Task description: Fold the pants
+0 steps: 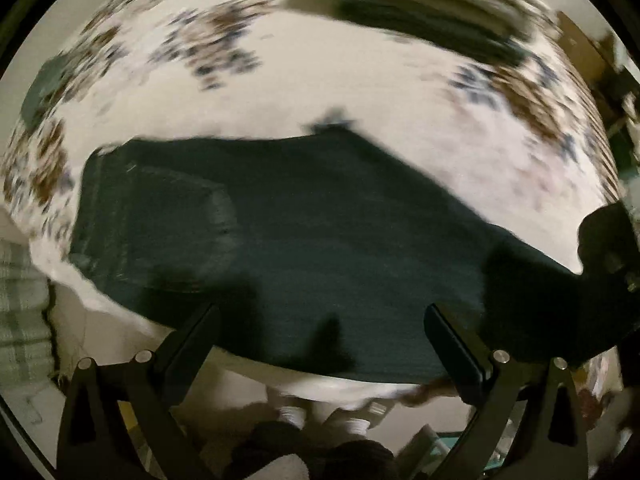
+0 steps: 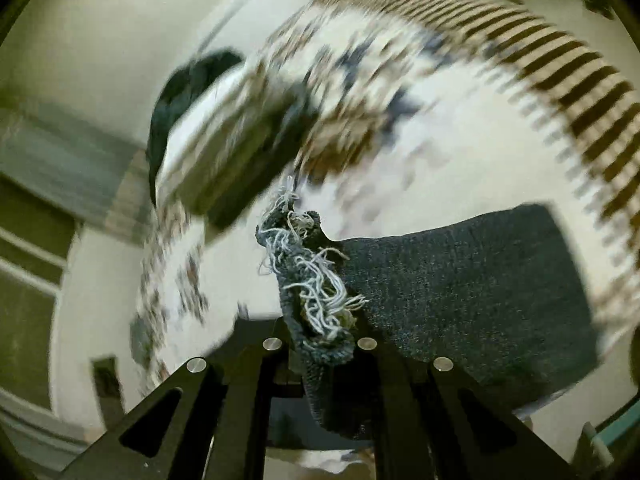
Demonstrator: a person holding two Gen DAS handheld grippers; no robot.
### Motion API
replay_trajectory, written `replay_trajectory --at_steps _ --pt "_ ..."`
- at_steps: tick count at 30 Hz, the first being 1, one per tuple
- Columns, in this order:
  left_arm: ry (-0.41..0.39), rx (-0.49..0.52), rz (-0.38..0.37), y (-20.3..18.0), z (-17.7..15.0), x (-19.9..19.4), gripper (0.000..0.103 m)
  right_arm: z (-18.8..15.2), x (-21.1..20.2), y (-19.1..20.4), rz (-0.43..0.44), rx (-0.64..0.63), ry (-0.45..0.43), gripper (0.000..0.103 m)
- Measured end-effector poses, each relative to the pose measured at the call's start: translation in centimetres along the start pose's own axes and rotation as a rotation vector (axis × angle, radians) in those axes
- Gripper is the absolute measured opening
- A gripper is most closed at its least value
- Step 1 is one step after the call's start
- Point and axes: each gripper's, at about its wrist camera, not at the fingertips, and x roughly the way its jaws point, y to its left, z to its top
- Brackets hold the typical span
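Floral bedspread [image 1: 360,80] with a striped border covers the bed under my tools. Dark jeans [image 1: 280,220] lie flat across its middle. My left gripper [image 1: 320,320] points straight down over them, jaws wide and empty. My right gripper [image 2: 320,344] slants downward, clenched on the frayed hem [image 2: 316,280]

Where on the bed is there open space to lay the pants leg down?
Free: the white stretch of bedspread beyond the dark pants, short of the folded pile at the far edge. Crowded: the near edge, covered by the pants, where the right gripper holds the frayed hem and the left gripper hangs open.
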Motion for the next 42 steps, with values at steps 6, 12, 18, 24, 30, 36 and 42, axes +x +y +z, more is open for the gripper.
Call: replay_trajectory --at_steps 6,12,18,24,30,36,42 --pt "0.02 -0.124 0.031 7.6 -0.4 1.6 0.103 -7.0 9.9 3.0 -0.098 -0.121 0.142 0.008" --pt "0.036 -0.199 0.064 12.5 -1.6 2.6 0.103 -11.8 15.6 4.9 -0.277 -0.219 0.201 0.015" --pt "0.055 -0.296 0.086 16.6 -2.9 3.1 0.103 -12.3 16.1 7.8 -0.104 -0.226 0.371 0.048" --pt "0.075 -0.439 0.07 20.4 -3.7 4.3 0.103 -9.4 13.3 5.2 -0.196 -0.096 0.294 0.05" --pt "0.005 -0.698 -0.021 25.1 -4.4 6.1 0.103 -10.5 17.1 3.8 -0.35 -0.149 0.396 0.05" --pt "-0.166 -0.806 -0.232 27.2 -3.8 8.5 0.046 -10.3 17.1 3.9 -0.353 -0.119 0.413 0.05" --pt "-0.287 -0.903 -0.353 27.6 -4.6 9.6 0.063 -10.1 17.4 4.7 -0.387 -0.158 0.437 0.05"
